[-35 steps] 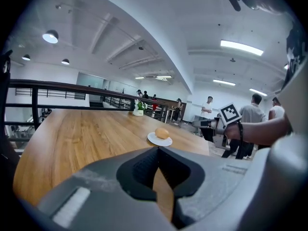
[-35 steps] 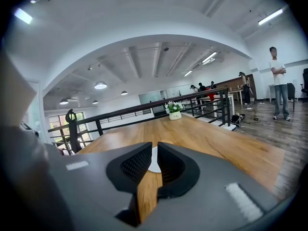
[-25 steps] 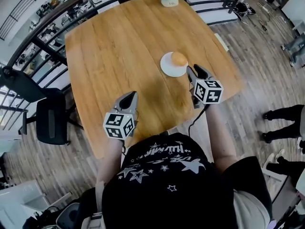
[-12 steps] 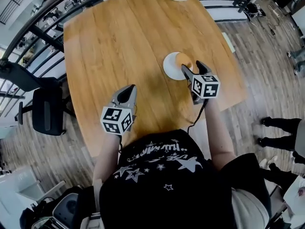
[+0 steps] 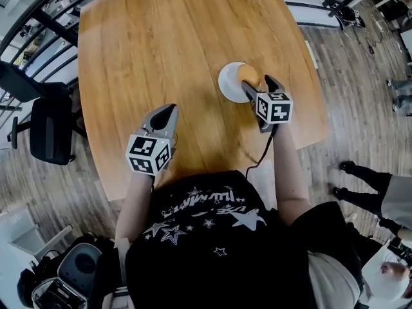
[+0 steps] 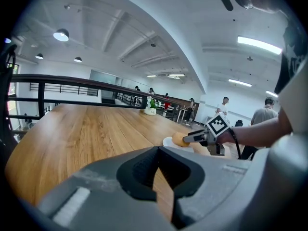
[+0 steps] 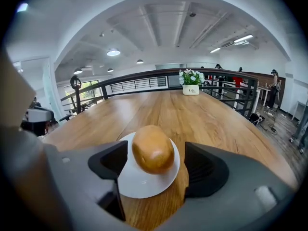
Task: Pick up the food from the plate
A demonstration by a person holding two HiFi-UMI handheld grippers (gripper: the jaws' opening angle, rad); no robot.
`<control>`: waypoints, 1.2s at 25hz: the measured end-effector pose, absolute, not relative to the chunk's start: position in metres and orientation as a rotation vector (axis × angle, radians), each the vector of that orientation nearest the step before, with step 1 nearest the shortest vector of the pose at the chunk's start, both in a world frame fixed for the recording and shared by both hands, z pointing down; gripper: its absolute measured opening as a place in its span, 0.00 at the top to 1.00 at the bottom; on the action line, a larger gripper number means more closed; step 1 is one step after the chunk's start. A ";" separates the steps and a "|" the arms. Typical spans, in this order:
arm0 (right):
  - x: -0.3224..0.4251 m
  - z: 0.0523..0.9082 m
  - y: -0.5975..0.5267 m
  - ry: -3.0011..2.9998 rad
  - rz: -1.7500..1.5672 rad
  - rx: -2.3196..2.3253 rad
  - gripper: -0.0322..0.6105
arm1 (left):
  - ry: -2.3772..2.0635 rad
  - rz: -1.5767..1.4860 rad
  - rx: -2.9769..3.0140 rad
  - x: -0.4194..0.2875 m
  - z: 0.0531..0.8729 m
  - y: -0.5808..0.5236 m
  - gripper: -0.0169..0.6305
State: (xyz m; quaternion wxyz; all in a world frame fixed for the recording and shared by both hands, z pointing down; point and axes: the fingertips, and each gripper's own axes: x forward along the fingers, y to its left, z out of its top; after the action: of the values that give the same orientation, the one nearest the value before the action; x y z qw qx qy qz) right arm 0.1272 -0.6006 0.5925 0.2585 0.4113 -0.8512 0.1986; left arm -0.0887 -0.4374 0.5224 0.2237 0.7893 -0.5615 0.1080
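A round golden-brown bun (image 5: 248,74) sits on a small white plate (image 5: 229,82) on the wooden table (image 5: 161,44). My right gripper (image 5: 257,82) reaches over the plate's near edge. In the right gripper view the bun (image 7: 153,148) lies on the plate (image 7: 144,186) between the two dark pads (image 7: 207,170), with a gap on each side. Those jaws are opening wide and touch nothing. My left gripper (image 5: 165,112) hovers above the table's near left part, jaws together and empty. Its view shows the bun (image 6: 179,139) and the right gripper (image 6: 192,137) far off.
A white pot with a green plant (image 7: 190,89) stands at the table's far edge. A black railing (image 7: 144,81) runs behind the table. A dark chair (image 5: 45,131) stands at the left. A person's legs (image 5: 360,179) are on the wood floor at the right.
My right gripper moved forward to the plate and spread its jaws either side of the bun. The left gripper stayed about where it was, still shut.
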 end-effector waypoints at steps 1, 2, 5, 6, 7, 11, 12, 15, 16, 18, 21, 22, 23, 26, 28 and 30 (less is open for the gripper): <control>0.126 0.595 -0.602 -2.301 0.546 1.106 0.39 | -1.552 0.299 2.173 -0.090 0.523 -0.438 0.97; 0.124 0.598 -0.602 -2.294 0.551 1.097 0.39 | -1.554 0.300 2.167 -0.092 0.524 -0.439 0.97; 0.120 0.602 -0.605 -2.288 0.542 1.090 0.39 | -1.557 0.302 2.152 -0.095 0.525 -0.440 0.97; 0.119 0.602 -0.606 -2.288 0.530 1.094 0.39 | -1.557 0.304 2.148 -0.096 0.526 -0.440 0.97; 0.118 0.603 -0.607 -2.286 0.518 1.096 0.39 | -1.556 0.306 2.145 -0.096 0.527 -0.440 0.97; 0.116 0.611 -0.607 -2.266 0.503 1.074 0.39 | -1.553 0.310 2.133 -0.096 0.531 -0.439 0.97; 0.116 0.612 -0.606 -2.264 0.502 1.072 0.42 | -1.552 0.311 2.131 -0.096 0.532 -0.438 0.97; 0.115 0.611 -0.604 -2.267 0.494 1.070 0.43 | -1.550 0.313 2.125 -0.098 0.533 -0.435 0.97; 0.115 0.611 -0.604 -2.266 0.494 1.070 0.43 | -1.550 0.314 2.122 -0.099 0.533 -0.434 0.97; 0.115 0.610 -0.603 -2.265 0.494 1.071 0.43 | -1.552 0.317 2.117 -0.100 0.534 -0.432 0.97; 0.116 0.609 -0.601 -2.269 0.484 1.075 0.43 | -1.560 0.313 2.115 -0.100 0.534 -0.428 0.97; 0.117 0.607 -0.599 -2.273 0.478 1.077 0.43 | -1.564 0.309 2.116 -0.100 0.534 -0.426 0.97; 0.116 0.605 -0.598 -2.276 0.471 1.079 0.44 | -1.568 0.305 2.118 -0.100 0.533 -0.425 0.97; 0.113 0.597 -0.594 -2.288 0.448 1.087 0.44 | -1.573 0.293 2.124 -0.104 0.531 -0.420 0.97; 0.111 0.590 -0.591 -2.296 0.438 1.097 0.44 | -1.573 0.284 2.126 -0.106 0.530 -0.417 0.97; 0.111 0.582 -0.587 -2.305 0.436 1.113 0.44 | -1.571 0.277 2.131 -0.107 0.528 -0.414 0.97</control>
State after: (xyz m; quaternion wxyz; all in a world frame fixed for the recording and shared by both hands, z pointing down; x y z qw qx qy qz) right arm 0.1114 -0.5869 0.5816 0.2691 0.4128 -0.8550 0.1617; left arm -0.1066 -0.4137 0.5281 0.2373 0.7777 -0.5733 0.1011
